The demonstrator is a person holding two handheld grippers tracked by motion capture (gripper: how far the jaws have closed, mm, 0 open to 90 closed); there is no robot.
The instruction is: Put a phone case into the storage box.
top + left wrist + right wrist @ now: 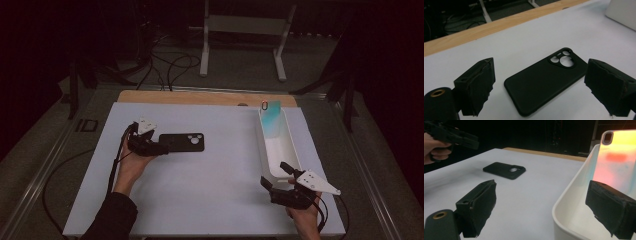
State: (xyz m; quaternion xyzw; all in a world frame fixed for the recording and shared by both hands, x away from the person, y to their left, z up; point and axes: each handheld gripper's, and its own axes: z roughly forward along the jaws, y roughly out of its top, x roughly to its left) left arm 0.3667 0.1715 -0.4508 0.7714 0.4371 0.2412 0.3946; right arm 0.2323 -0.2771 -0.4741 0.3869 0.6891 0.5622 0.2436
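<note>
Flat, phone case [182, 142] lengthwise left-right.

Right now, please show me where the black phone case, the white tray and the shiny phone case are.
black phone case [541, 85], left gripper view, middle of its back
white tray [262, 150], high view, left wall
shiny phone case [616, 157], right gripper view, its glossy back

Dim room, brightly lit table [210, 175]

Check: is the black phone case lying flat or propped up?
Flat: black phone case lies back-up on the table, between the open left gripper jaws.
</note>
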